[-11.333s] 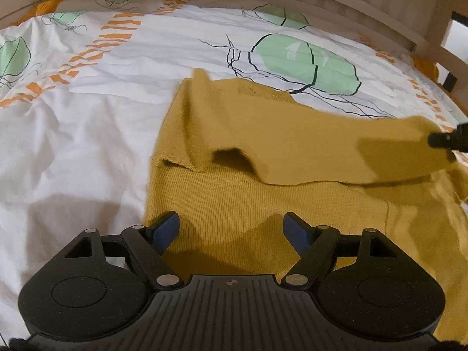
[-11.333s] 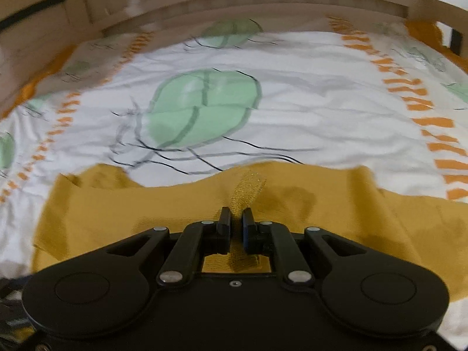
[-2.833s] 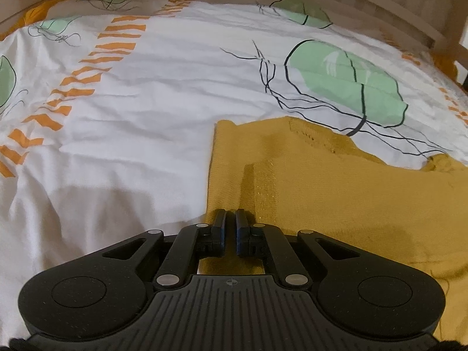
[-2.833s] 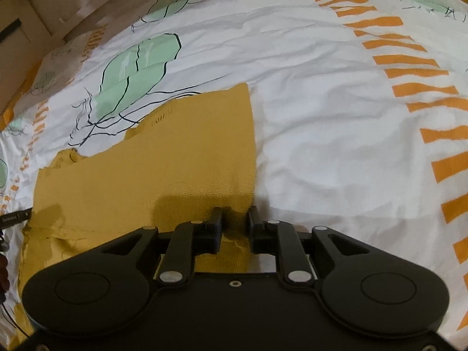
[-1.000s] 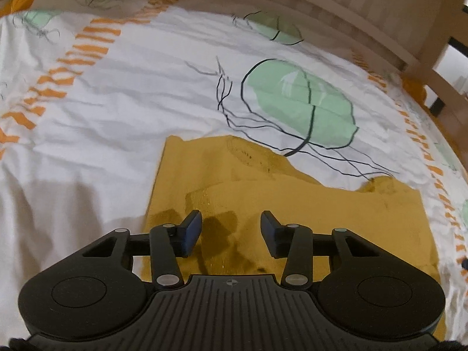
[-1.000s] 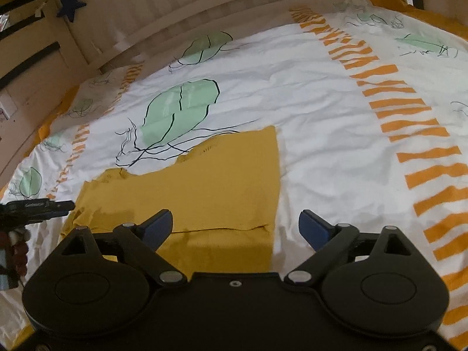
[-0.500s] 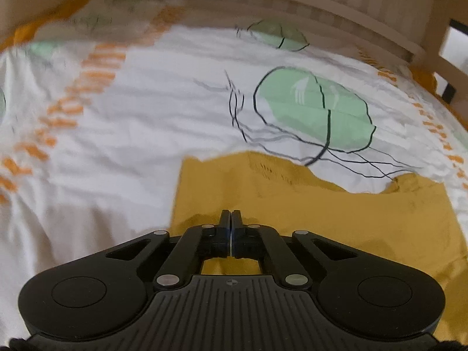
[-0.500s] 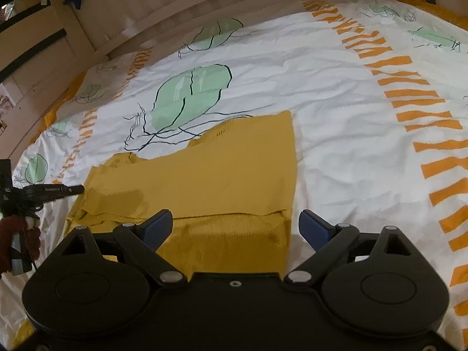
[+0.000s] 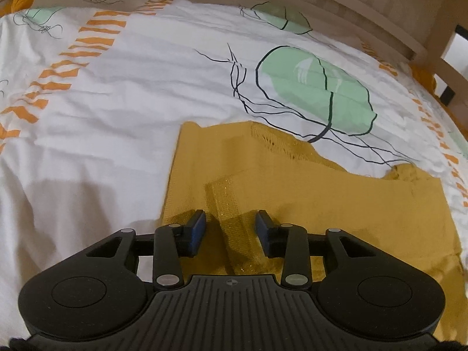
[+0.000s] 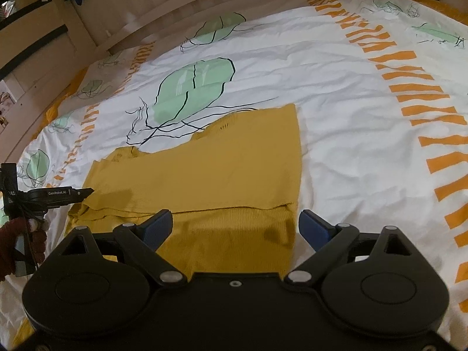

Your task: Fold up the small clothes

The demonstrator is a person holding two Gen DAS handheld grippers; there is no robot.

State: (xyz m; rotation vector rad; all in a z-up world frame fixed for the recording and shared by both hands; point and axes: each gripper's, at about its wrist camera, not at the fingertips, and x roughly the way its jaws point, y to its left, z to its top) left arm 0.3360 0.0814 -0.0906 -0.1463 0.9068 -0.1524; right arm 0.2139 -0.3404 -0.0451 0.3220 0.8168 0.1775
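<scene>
A mustard-yellow knit garment [image 9: 336, 201] [image 10: 222, 175] lies folded on the patterned bedsheet [image 9: 117, 102] [image 10: 351, 117], its top layer turned down over the ribbed hem. My left gripper [image 9: 230, 225] hovers over the garment's left edge, where a glittery ribbed band [image 9: 231, 213] runs between the jaws; the jaws are opening and the pads stand apart from the cloth. My right gripper [image 10: 235, 223] stands wide open above the ribbed hem near the garment's right edge, holding nothing. The left gripper's tip [image 10: 73, 194] shows at the left of the right wrist view.
A wooden slatted bed frame [image 9: 380, 8] [image 10: 146, 8] curves round the far side of the mattress. The sheet carries green leaf prints [image 9: 316, 87] and orange dashed stripes [image 10: 424, 96]. A dark red sleeve [image 10: 11, 234] shows at the left edge.
The left gripper stood open a second ago, shut half a second ago, and has opened again over the ribbed band. The right gripper stays wide open, nearly still.
</scene>
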